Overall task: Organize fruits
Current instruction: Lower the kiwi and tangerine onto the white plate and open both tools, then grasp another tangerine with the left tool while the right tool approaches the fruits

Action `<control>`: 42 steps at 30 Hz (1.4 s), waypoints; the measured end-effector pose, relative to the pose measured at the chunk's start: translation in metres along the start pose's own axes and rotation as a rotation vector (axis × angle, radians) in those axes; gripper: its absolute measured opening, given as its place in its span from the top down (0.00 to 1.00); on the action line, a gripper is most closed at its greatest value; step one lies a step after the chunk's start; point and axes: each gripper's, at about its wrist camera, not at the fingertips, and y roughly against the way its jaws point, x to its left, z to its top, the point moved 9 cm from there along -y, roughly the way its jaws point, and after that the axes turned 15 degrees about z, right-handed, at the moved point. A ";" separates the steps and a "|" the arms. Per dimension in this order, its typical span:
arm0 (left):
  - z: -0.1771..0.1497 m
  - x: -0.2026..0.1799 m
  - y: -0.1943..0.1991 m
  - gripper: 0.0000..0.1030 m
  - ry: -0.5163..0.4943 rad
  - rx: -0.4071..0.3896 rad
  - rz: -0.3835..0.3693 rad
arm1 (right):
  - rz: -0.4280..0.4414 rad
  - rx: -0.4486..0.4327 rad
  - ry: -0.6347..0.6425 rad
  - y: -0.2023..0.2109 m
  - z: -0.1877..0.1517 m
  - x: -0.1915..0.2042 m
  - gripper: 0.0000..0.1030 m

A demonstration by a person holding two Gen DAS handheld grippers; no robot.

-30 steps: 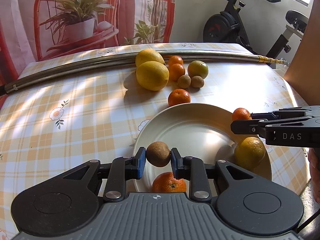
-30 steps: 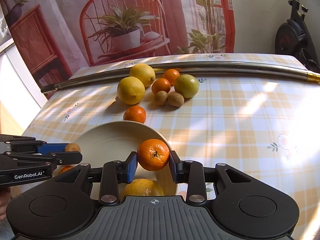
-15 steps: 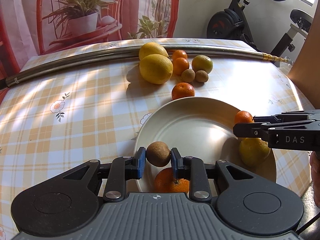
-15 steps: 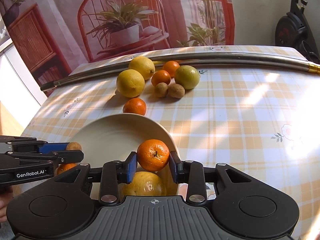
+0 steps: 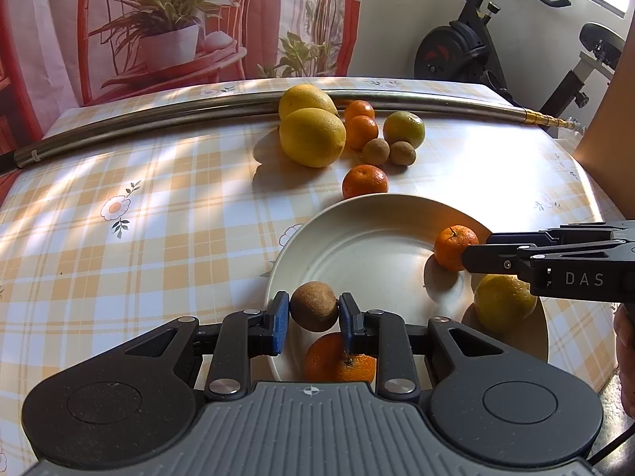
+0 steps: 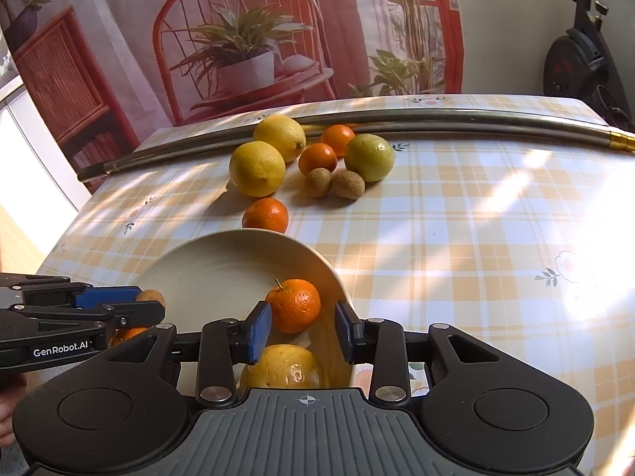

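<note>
My left gripper [image 5: 313,311] is shut on a small brown kiwi [image 5: 314,306], held over the near rim of the cream plate [image 5: 381,198]. Under it an orange [image 5: 340,359] lies on the plate. My right gripper [image 6: 303,331] is open, and a tangerine [image 6: 293,304] rests on the plate between its fingers, with a gap on the right side. A yellow citrus [image 6: 283,369] sits on the plate just below that gripper. In the left wrist view the right gripper [image 5: 472,256] comes in from the right beside the tangerine [image 5: 455,246]. The left gripper [image 6: 158,309] shows at the left edge.
Loose fruit lies beyond the plate: two lemons [image 5: 311,137], several tangerines [image 5: 365,181], a greenish citrus [image 5: 403,129] and two kiwis [image 5: 375,152]. A long steel pipe [image 5: 158,119] crosses the back of the table. An exercise bike [image 5: 468,51] stands at the right.
My right gripper has opened and let the tangerine down onto the plate. Both grippers moved a little forward over the plate. The left gripper still holds the kiwi.
</note>
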 end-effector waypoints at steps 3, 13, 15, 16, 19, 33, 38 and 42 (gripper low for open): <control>0.001 0.001 0.000 0.72 0.007 -0.001 -0.001 | 0.002 -0.012 0.002 0.004 0.003 0.001 0.69; 0.009 0.014 0.009 0.72 0.121 -0.007 -0.049 | -0.002 -0.065 -0.004 0.014 0.014 0.001 0.68; 0.014 0.017 0.012 0.72 0.150 -0.020 -0.055 | -0.001 -0.077 -0.016 0.015 0.018 -0.001 0.68; 0.016 0.019 0.013 0.72 0.159 -0.026 -0.055 | 0.000 -0.082 -0.019 0.015 0.020 -0.002 0.67; 0.025 0.025 0.016 0.72 0.185 -0.054 -0.042 | 0.004 -0.097 -0.018 0.016 0.027 -0.001 0.67; 0.064 0.039 0.038 0.72 0.191 -0.143 -0.003 | -0.051 -0.148 0.108 0.044 0.062 0.006 0.67; 0.070 0.029 0.034 0.71 0.168 -0.135 -0.014 | -0.051 -0.172 0.100 0.049 0.074 -0.004 0.67; 0.075 0.023 0.025 0.62 0.154 -0.124 -0.024 | -0.061 -0.181 0.119 0.047 0.082 -0.011 0.67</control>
